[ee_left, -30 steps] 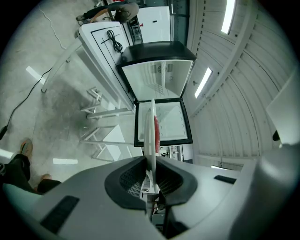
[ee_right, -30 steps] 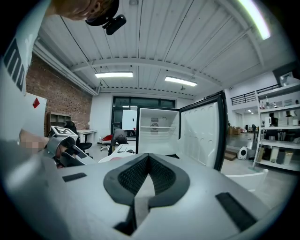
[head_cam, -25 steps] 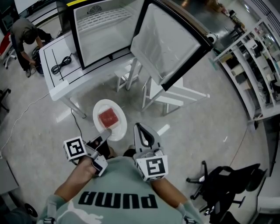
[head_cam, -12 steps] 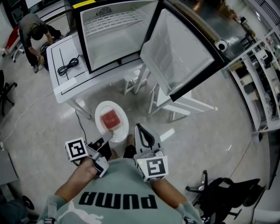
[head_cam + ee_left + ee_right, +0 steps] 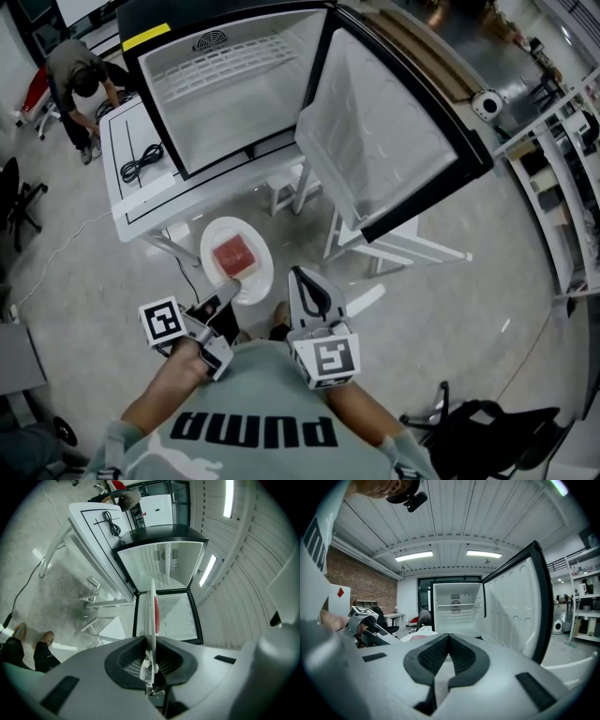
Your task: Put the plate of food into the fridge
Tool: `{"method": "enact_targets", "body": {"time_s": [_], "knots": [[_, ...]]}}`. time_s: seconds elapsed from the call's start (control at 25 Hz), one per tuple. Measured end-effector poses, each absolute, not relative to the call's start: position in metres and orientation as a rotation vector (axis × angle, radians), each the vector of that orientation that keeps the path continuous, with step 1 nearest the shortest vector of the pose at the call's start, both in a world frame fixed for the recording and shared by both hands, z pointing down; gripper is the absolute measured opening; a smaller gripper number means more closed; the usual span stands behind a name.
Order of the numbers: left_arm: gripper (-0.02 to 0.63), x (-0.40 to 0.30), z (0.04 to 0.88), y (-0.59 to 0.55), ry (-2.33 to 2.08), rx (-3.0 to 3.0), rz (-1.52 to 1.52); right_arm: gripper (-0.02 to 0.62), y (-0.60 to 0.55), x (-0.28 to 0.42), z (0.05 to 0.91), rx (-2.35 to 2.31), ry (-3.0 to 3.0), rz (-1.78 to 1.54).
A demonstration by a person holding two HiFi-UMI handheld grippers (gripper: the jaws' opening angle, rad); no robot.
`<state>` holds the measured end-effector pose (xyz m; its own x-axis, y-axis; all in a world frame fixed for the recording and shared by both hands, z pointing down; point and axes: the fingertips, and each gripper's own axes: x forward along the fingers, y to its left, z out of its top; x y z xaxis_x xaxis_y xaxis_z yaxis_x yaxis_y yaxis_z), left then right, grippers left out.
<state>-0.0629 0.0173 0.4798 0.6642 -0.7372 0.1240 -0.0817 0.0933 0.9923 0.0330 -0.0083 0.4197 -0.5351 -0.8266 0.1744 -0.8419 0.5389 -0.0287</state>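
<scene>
A white plate point(image 5: 218, 242) carrying a red block of food point(image 5: 233, 254) hangs in the air in front of me, held level. My left gripper point(image 5: 228, 292) is shut on its near rim. In the left gripper view the plate point(image 5: 151, 611) stands edge-on between the pads, with the food point(image 5: 157, 613) on its right face. My right gripper point(image 5: 302, 284) is beside it, shut and empty; its pads point(image 5: 436, 651) meet at the tips. The open fridge point(image 5: 225, 89) is ahead, its interior white and bare, its door point(image 5: 384, 131) swung out to the right.
The fridge stands on a white table point(image 5: 131, 173) with a black cable point(image 5: 139, 161) on it. A white stool point(image 5: 292, 187) and white frames point(image 5: 394, 246) stand under the door. A person point(image 5: 82, 89) crouches at the far left. Shelving point(image 5: 577, 178) runs along the right, with a black chair point(image 5: 478, 427) at lower right.
The fridge and table have come closer and slid lower in the head view. The plate stays in my left gripper, and both grippers keep their places in front of me.
</scene>
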Motion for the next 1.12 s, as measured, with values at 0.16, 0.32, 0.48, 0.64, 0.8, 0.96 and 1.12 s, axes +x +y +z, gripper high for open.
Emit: {"method": "enact_targets", "body": {"time_s": [0.16,0.32,0.48,0.64,0.8,0.96,1.12], "knots": [[0.043,-0.054,0.479,-0.003,-0.773,1.418,-0.564,0.005,-0.03,0.046,0.421,1.417,-2.656,0.183],[0.043,-0.041,0.478,-0.023,-0.805,1.418,-0.568,0.005,-0.049,0.06,0.424,1.392,-2.684,0.201],[0.043,-0.029,0.477,-0.039,-0.828,1.421,-0.578,0.005,-0.062,0.07,0.426,1.36,-2.712,0.205],[0.043,-0.015,0.475,-0.05,-0.842,1.427,-0.598,0.005,-0.072,0.083,0.425,1.335,-2.737,0.202],[0.043,-0.006,0.478,-0.055,-0.846,1.413,-0.605,0.005,-0.081,0.094,0.428,1.337,-2.743,0.216],[0.043,-0.007,0.482,-0.061,-0.862,1.399,-0.6,0.005,-0.086,0.098,0.434,1.345,-2.731,0.252],[0.043,-0.013,0.488,-0.076,-0.862,1.388,-0.595,0.005,-0.096,0.094,0.438,1.351,-2.714,0.269]]}}
